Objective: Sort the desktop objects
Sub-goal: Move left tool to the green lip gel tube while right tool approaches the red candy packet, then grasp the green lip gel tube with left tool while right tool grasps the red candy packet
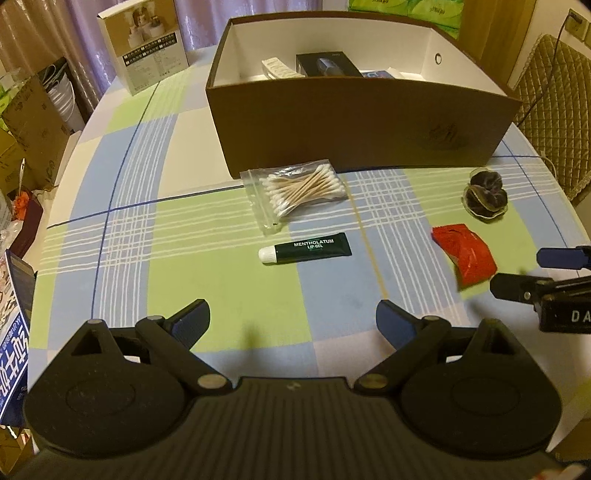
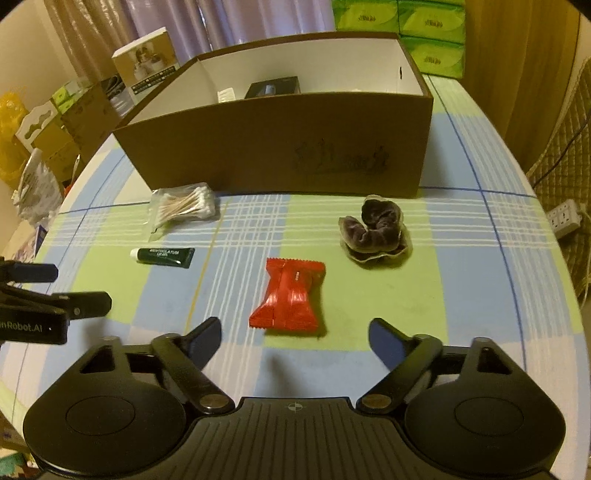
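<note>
On the checked tablecloth lie a bag of cotton swabs (image 1: 295,188) (image 2: 183,208), a dark green lip gel tube (image 1: 306,248) (image 2: 162,256), a red snack packet (image 1: 466,254) (image 2: 290,295) and a dark velvet scrunchie (image 1: 485,194) (image 2: 375,230). Behind them stands a brown cardboard box (image 1: 362,125) (image 2: 280,147) with a few items inside. My left gripper (image 1: 293,321) is open, hovering short of the lip gel. My right gripper (image 2: 295,338) is open just in front of the red packet, nothing between its fingers. Each gripper shows at the other view's edge.
A white product carton (image 1: 147,44) (image 2: 147,59) stands at the table's far left corner. Green tissue packs (image 2: 399,22) are stacked behind the box. Cardboard boxes and bags crowd the floor on the left (image 1: 33,129). A quilted chair back (image 1: 554,110) is at the right.
</note>
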Demonstrator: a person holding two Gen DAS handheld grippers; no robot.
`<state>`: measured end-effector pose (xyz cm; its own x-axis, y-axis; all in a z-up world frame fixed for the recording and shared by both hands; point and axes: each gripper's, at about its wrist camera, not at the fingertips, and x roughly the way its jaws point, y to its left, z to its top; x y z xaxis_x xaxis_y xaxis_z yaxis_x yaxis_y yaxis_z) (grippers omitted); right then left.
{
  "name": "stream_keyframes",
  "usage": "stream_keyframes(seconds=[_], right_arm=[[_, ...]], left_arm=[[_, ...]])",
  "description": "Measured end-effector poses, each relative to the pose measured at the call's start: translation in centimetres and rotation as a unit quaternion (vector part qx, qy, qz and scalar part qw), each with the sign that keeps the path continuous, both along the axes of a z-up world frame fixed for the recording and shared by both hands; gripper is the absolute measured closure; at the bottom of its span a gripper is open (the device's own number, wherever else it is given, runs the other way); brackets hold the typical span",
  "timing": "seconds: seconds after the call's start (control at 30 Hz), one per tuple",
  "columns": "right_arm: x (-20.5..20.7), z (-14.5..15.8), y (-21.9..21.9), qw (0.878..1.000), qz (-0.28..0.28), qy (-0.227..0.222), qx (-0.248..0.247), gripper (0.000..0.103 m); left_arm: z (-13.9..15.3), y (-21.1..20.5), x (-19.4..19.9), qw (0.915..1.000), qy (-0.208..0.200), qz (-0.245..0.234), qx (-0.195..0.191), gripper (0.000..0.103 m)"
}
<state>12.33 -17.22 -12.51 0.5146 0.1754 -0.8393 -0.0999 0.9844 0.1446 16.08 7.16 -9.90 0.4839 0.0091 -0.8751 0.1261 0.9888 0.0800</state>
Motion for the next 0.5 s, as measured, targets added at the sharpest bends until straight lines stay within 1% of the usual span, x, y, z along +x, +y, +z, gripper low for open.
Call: stream_keyframes(seconds=[0.13,0.47,0.5], right_arm=[[1.2,-0.8,0.3,1.0,-0.004,0.005,0.002,0.036],[3.6,-3.0,0.8,1.0,-0.007,0.027,-0.006,0.052],[3.7,-3.2,0.8,1.0,-0.007,0.028,-0.006,0.055]], left_arm=[[-0.8,0.3,1.0,1.0,0.005,0.0,-0.003,0.008],[-2.7,0.4,3.3,0.9997,0.022,-0.002,-0.008,0.008],[-2.9,0.5,3.4,0.9997,0.022,0.0,-0.009,0.008]])
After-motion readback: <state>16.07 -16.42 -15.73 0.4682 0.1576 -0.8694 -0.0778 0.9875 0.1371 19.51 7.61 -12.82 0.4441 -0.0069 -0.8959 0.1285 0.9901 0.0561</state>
